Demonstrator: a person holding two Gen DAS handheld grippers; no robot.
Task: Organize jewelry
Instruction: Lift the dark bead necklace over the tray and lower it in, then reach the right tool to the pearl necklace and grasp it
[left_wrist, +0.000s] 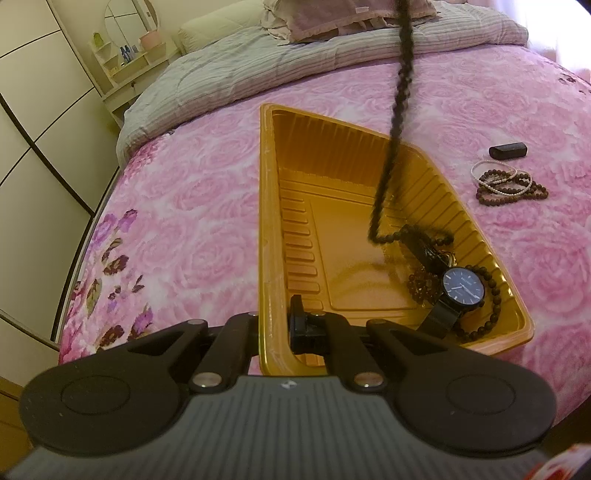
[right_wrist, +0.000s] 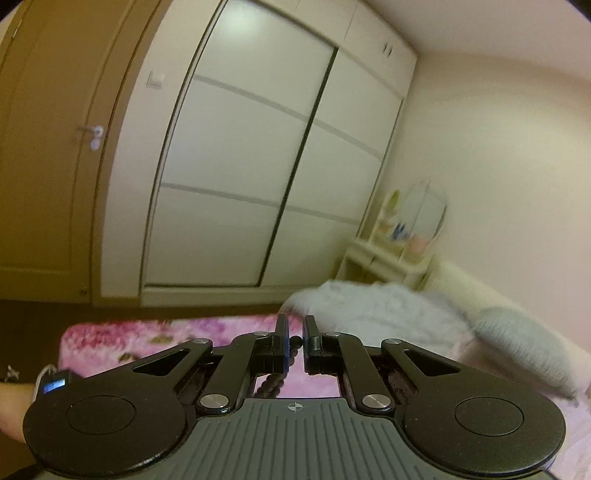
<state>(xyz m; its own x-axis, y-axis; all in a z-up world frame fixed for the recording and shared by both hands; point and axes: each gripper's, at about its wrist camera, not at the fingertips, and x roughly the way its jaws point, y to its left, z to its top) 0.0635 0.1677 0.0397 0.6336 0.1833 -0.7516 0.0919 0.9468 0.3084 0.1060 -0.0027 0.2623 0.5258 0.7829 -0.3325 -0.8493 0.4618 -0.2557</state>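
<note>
A gold plastic tray (left_wrist: 273, 206) lies on the pink floral bed. My left gripper (left_wrist: 275, 325) is shut on the tray's near left rim. Inside the tray, at the right, lie a black watch with a dark blue face (left_wrist: 463, 288) and dark bead strands (left_wrist: 495, 306). A long dark bead necklace (left_wrist: 400, 96) hangs down from above, its lower end touching the tray. My right gripper (right_wrist: 294, 341) is held high, pointing at the wardrobe, nearly shut on the top of that necklace (right_wrist: 291, 350). A pile of white and brown bead bracelets (left_wrist: 509, 182) lies on the bed right of the tray.
A small dark box (left_wrist: 506, 150) lies on the bed beyond the bracelets. A striped grey quilt (left_wrist: 280, 62) and pillows fill the bed's far end. A white wardrobe (right_wrist: 258, 166), brown door (right_wrist: 40, 155) and small shelf unit (left_wrist: 125, 62) stand at the left.
</note>
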